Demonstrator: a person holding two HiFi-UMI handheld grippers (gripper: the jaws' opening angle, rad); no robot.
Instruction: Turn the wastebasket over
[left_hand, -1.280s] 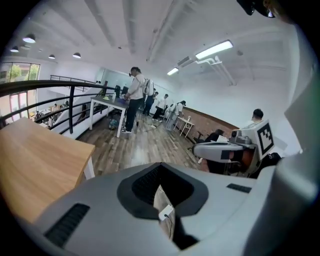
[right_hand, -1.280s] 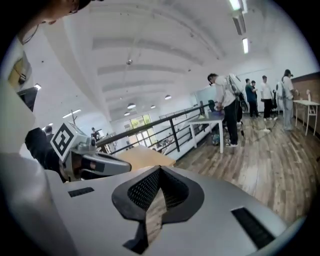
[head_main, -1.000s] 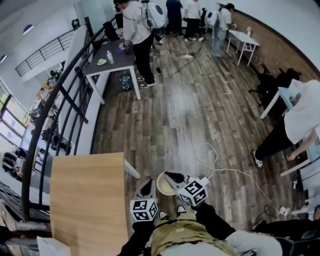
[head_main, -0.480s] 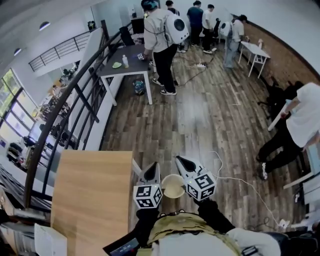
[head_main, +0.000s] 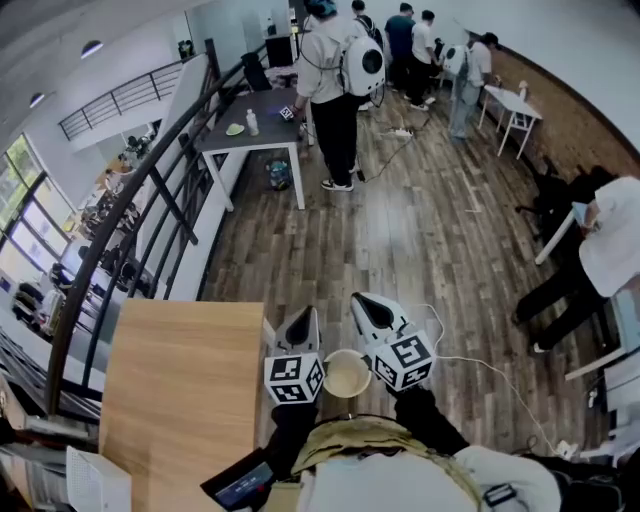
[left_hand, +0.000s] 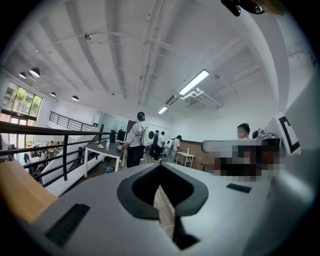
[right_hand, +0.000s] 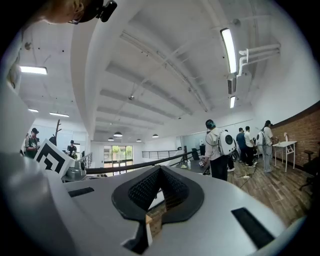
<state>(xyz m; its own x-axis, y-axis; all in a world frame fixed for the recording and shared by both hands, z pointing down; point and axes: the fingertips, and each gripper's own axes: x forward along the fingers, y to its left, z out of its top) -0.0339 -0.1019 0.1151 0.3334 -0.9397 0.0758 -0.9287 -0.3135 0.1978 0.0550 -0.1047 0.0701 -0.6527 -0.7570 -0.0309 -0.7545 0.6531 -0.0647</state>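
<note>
The wastebasket is a small round cream bin, seen from above with its open mouth facing up, down by the person's feet. It lies between the two marker cubes, and neither gripper touches it. My left gripper is raised beside it and points level away from the person, jaws shut and empty. My right gripper is held the same way, shut with nothing in it. In the left gripper view the left gripper faces the room, and in the right gripper view the right gripper does too. Neither of these views shows the bin.
A light wooden table stands close at the left, beside a black railing. A white cable loops over the plank floor at the right. A grey table and several people stand far back; another person is at the right.
Both grippers have risen and levelled out, their tips now reaching further forward in the head view. The wastebasket stays low between them.
</note>
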